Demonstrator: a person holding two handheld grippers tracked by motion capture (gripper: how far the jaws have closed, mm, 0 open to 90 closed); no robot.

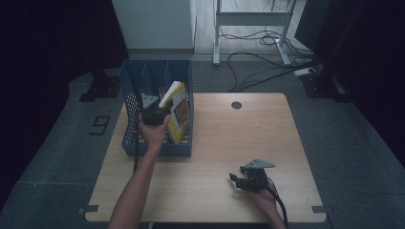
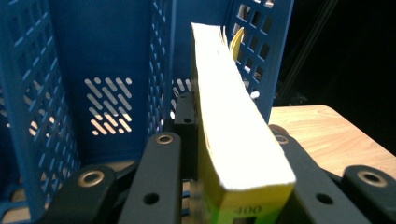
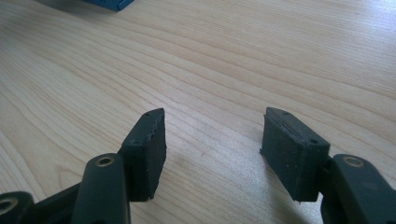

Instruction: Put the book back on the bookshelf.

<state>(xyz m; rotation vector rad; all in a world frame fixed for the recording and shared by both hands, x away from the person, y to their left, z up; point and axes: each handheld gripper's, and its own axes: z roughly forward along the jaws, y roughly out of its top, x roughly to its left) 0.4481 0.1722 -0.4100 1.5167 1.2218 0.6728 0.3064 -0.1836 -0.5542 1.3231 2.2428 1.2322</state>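
A thick yellow book (image 1: 176, 110) stands tilted in the right compartment of a blue slotted file rack (image 1: 131, 107) at the table's left. My left gripper (image 1: 154, 114) is shut on that book; in the left gripper view the black jaws press both sides of the book (image 2: 233, 140), pages upward, with the rack's blue dividers (image 2: 161, 60) behind. My right gripper (image 1: 237, 180) rests low over the wood near the front right, and its pads (image 3: 149, 144) stand wide apart over bare tabletop with nothing between them.
The wooden table (image 1: 229, 143) has a round cable hole (image 1: 236, 105) at the back. The rack's corner (image 3: 109, 3) shows far off in the right gripper view. Cables and a desk frame (image 1: 253, 28) lie on the floor beyond.
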